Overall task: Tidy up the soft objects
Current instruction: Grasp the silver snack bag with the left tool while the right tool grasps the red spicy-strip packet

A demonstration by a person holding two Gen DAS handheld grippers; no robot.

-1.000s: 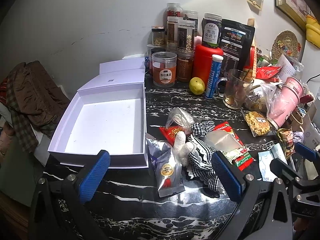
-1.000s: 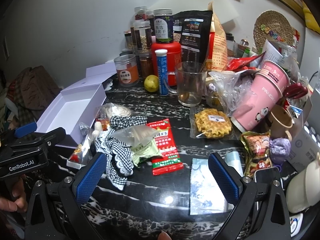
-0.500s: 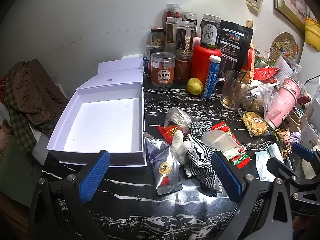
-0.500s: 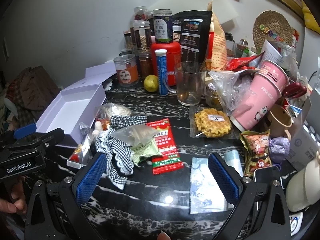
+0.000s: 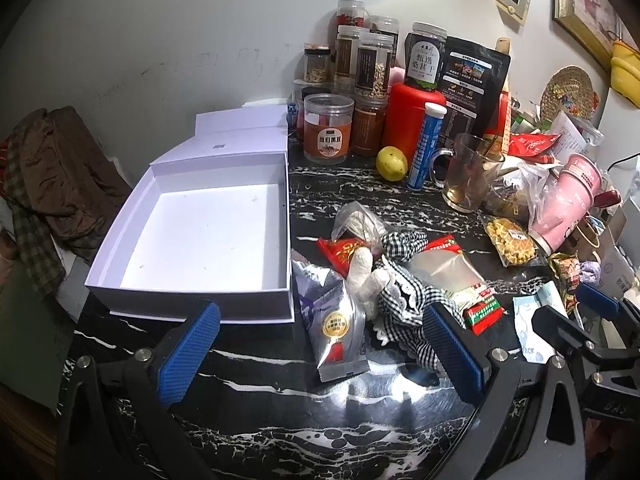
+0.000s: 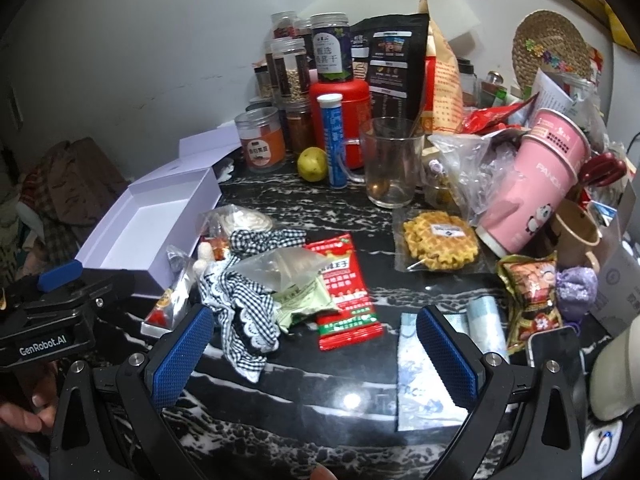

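A soft doll in black-and-white checked cloth (image 5: 404, 300) (image 6: 244, 300) lies on the black marble table among snack packets. An empty white box (image 5: 200, 240) (image 6: 136, 236) stands open to its left. A silver snack bag (image 5: 336, 320) lies between box and doll. A red packet (image 6: 344, 292) and a clear bag (image 6: 280, 268) lie right of the doll. My left gripper (image 5: 320, 352) is open above the table's near edge, short of the silver bag. My right gripper (image 6: 312, 356) is open, just short of the red packet.
Jars, a red canister (image 5: 412, 120), a blue tube (image 5: 424, 148), a lemon (image 5: 392, 164) and a glass mug (image 6: 392, 164) stand at the back. A pink paper cup (image 6: 536, 184), a waffle pack (image 6: 440, 240) and more packets crowd the right. Brown clothes (image 5: 48, 176) hang at left.
The left gripper has drawn back slightly, so the box and doll sit a little higher in its view. The right gripper has barely moved. Both stay open.
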